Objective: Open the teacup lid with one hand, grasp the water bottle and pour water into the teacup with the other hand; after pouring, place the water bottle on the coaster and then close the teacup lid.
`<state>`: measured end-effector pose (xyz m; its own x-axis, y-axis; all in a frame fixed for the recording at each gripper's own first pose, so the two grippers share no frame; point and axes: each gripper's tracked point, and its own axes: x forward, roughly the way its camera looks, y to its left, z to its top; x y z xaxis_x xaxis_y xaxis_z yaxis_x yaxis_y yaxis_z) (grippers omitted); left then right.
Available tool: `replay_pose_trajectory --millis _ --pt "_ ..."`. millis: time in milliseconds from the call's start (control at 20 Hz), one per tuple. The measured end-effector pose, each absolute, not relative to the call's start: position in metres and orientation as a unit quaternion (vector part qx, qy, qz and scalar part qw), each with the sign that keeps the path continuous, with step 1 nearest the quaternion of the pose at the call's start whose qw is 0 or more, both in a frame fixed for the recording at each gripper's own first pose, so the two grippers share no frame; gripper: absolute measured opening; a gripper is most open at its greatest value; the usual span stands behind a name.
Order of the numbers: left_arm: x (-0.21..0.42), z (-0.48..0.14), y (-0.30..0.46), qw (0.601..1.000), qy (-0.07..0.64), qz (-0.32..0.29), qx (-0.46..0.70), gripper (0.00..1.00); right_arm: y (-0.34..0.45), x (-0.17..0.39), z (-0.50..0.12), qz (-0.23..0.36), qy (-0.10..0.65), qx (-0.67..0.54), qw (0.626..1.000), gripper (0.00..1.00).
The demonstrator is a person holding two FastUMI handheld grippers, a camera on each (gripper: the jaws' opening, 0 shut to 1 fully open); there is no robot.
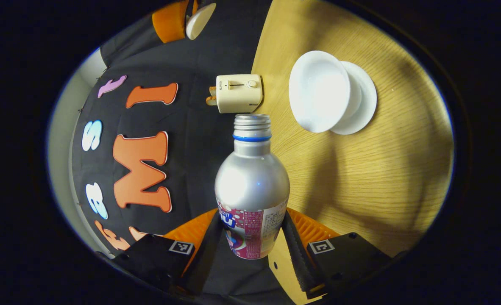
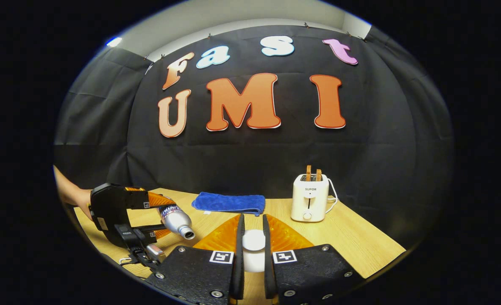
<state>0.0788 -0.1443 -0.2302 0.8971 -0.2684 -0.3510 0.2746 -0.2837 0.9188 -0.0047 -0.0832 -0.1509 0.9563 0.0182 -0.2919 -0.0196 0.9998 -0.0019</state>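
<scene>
My left gripper is shut on a silver water bottle with a pink label, gripping its lower body. The bottle has no cap and is tipped over, its mouth aimed near the open white teacup on its saucer. No water shows at the mouth. In the right gripper view my right gripper is shut on the white teacup lid. To its left, the left gripper holds the tilted bottle above the table. The lid also appears at the top of the left gripper view.
A cream toaster with two slices in it stands at the back of the wooden table, also seen as toaster. A folded blue cloth lies by the wall. A person's forearm reaches in from the left.
</scene>
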Motion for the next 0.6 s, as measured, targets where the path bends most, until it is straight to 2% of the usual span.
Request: replay_pose_trajectory --millis 450,500,550,600 --pt "0.086 -0.207 -0.156 0.538 -0.048 -0.224 0.811 0.83 -0.079 -0.008 -0.151 0.018 0.146 -0.004 0.989 0.19" --pt "0.086 -0.204 -0.156 0.534 -0.050 -0.223 0.814 0.83 -0.079 -0.008 -0.150 0.019 0.146 -0.005 0.989 0.24" --pt "0.087 -0.202 -0.157 0.529 -0.053 -0.222 0.817 0.83 -0.078 -0.009 -0.150 0.021 0.145 -0.006 0.989 0.24" --pt "0.088 -0.197 -0.158 0.525 -0.056 -0.220 0.820 0.83 -0.079 -0.010 -0.150 0.021 0.145 -0.006 0.989 0.19"
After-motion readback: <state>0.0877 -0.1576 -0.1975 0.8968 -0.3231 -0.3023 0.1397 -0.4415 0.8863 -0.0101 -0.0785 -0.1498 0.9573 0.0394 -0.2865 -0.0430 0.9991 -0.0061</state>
